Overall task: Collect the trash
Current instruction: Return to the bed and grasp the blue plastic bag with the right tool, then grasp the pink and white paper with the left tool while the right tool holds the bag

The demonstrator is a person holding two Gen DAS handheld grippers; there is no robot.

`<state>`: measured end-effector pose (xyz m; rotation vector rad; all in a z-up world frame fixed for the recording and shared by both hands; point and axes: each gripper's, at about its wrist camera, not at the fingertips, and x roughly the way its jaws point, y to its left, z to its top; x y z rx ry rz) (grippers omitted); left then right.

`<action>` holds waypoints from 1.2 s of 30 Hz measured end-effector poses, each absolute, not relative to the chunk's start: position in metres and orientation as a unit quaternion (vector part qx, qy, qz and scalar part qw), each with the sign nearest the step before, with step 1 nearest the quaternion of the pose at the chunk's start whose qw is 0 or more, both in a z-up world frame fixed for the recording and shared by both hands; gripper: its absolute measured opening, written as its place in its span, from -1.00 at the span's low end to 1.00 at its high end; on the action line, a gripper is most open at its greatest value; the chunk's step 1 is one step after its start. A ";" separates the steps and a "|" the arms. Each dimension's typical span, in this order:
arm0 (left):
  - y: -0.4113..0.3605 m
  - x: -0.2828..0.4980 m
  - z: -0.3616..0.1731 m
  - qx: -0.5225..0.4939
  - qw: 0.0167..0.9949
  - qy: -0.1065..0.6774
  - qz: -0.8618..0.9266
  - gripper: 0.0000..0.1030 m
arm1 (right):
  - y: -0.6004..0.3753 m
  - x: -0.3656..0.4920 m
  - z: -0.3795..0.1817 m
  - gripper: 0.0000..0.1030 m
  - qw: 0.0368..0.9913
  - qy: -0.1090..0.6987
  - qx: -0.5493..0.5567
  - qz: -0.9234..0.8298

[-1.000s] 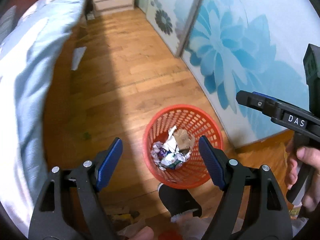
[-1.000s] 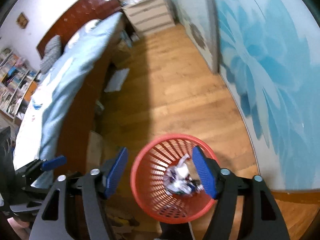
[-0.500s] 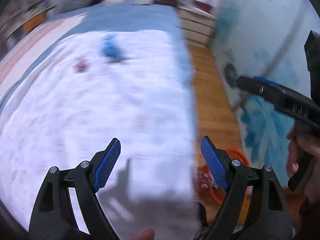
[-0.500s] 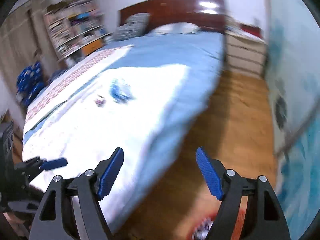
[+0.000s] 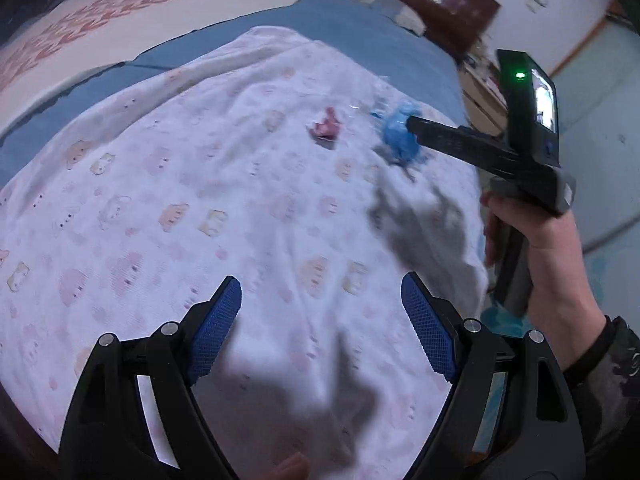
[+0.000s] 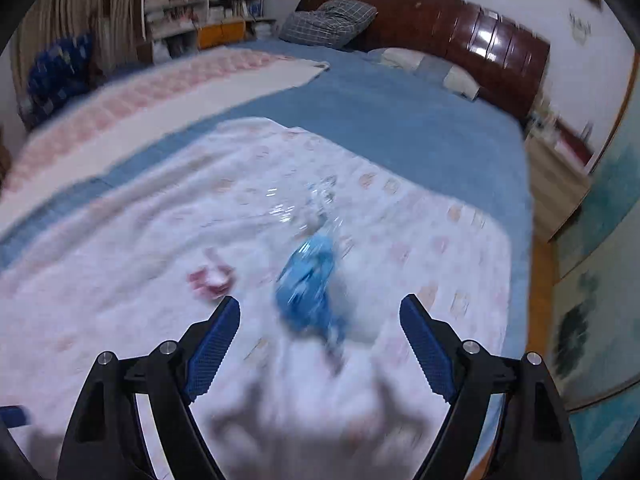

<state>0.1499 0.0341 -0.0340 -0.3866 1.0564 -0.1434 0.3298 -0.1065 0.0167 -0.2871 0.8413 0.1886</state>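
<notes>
- The left gripper (image 5: pixel 320 320) pointed down over a white blanket (image 5: pixel 168 184) on the bed (image 6: pixel 400 120); its blue pads (image 5: pixel 216 320) stood spread wide with only blanket showing in the gap.
- The right gripper (image 6: pixel 320 334) hung over the same blanket; its jaws had just been opening and stood wide apart, nothing pinched.
- A crumpled blue wrapper (image 6: pixel 312 288) lay on the blanket ahead of the right gripper, in line with the gap between its pads but beyond them, untouched; in the left view the wrapper (image 5: pixel 398 134) lay far ahead, with the right gripper's finger tip crossing in front of it.
- A small pink scrap (image 6: pixel 210 276) lay on the blanket just left of the blue wrapper; from the left view it (image 5: pixel 326 128) sat likewise left of it, apart.
- Something clear and shiny (image 6: pixel 308 204), blurred, lay just beyond the wrapper.
- A hand (image 5: pixel 532 232) held the right gripper's handle at the right edge of the left view.
- A pillow (image 6: pixel 328 22) rested against the dark headboard (image 6: pixel 460 28); shelves (image 6: pixel 200 4) stood at the far left.
</notes>
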 end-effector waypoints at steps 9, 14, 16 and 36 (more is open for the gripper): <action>0.057 0.174 -0.053 -0.239 0.817 0.521 -0.059 0.59 | -0.108 0.386 -0.038 -0.06 0.870 0.479 -0.067 0.093; 0.054 0.185 -0.055 -0.234 0.823 0.516 -0.050 0.59 | -0.134 0.358 -0.027 -0.56 0.874 0.463 0.029 0.145; 0.052 0.194 -0.059 -0.232 0.820 0.520 -0.050 0.59 | -0.145 0.339 -0.015 -0.56 0.878 0.449 0.065 0.156; 0.008 0.334 -0.118 -0.221 0.853 0.471 -0.023 0.58 | -0.280 0.138 -0.013 -0.57 0.851 0.407 0.275 0.186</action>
